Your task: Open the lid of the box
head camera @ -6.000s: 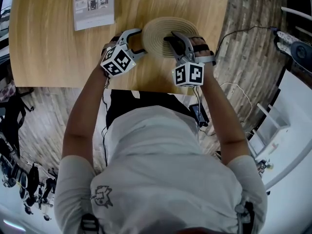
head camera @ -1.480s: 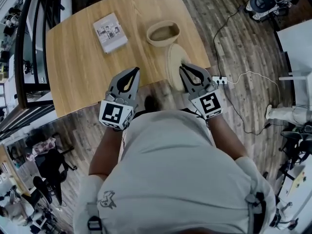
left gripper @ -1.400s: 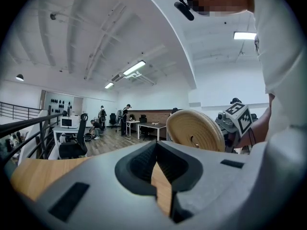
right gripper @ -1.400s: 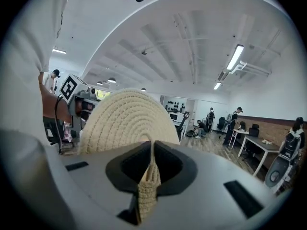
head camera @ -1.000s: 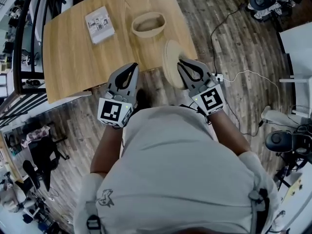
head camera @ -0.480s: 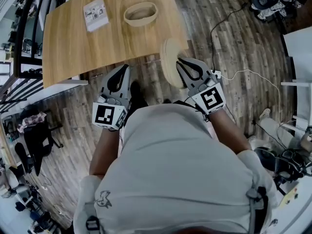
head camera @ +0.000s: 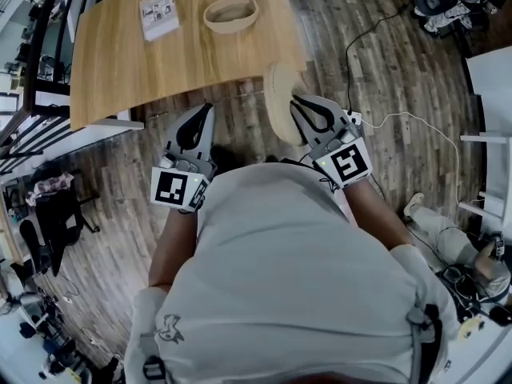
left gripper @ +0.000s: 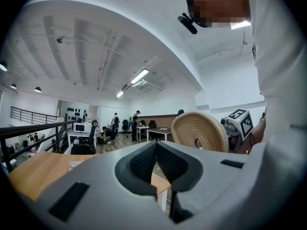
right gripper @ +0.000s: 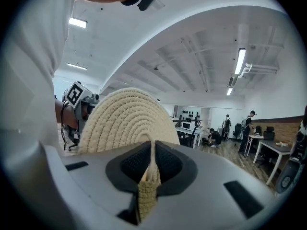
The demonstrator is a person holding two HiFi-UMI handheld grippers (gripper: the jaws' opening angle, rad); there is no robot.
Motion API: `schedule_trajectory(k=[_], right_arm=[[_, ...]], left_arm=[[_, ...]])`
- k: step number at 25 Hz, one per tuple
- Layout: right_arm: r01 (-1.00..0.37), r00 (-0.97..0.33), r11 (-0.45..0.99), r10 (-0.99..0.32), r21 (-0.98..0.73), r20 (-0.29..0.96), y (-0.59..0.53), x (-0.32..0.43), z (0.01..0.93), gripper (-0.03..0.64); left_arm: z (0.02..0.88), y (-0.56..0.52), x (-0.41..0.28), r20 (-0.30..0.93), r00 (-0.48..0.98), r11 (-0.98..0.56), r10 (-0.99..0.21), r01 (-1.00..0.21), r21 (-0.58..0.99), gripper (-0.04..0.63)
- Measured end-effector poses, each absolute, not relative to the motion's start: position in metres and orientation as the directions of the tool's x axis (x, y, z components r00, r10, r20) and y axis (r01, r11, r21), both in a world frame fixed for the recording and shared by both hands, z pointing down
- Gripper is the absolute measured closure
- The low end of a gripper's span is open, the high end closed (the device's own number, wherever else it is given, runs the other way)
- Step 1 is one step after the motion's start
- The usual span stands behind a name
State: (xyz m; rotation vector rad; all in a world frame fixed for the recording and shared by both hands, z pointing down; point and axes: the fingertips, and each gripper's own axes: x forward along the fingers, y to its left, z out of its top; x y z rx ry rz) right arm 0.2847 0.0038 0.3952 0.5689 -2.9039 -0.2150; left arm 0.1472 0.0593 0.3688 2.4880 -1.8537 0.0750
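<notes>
The woven round box point(head camera: 231, 13) stands uncovered on the far part of the wooden table point(head camera: 120, 62). Its woven lid point(head camera: 280, 102) hangs on edge in the air beyond the table's near edge, above the floor. My right gripper point(head camera: 302, 112) is shut on the lid's rim; the lid point(right gripper: 125, 121) fills the space ahead of the jaws in the right gripper view. My left gripper point(head camera: 197, 120) is shut with nothing between its jaws and is held off the table. In the left gripper view the lid point(left gripper: 200, 131) shows to the right.
A printed booklet point(head camera: 158, 13) lies on the table left of the box. A power strip and cable point(head camera: 376, 126) lie on the wooden floor at the right. Chairs stand at the far left and top right. Desks and people are far off in the room.
The person has stepped back from the table: box and table now sit farther away. The lid stays in the right gripper, carried clear of the table edge. The left gripper stays shut.
</notes>
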Motion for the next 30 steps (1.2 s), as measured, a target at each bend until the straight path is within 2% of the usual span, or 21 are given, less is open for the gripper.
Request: schedule_trajectory(k=[9,30], right_arm=[[-0.379,-0.912,0.907,-0.399,0.182,0.093,0.022,0.282,0.384,0.581],[-0.388,-0.908,0.909,-0.405,0.153,0.105,0.048,0.303,0.390,0.581]], left_arm=[[0.365,0.082,0.137,0.060,0.259,-0.260,-0.964,-0.966,-0.013,0.589],[0.371,0.100,0.163,0.056,0.284,-0.283,-0.957,-0.959,0.023,0.589]])
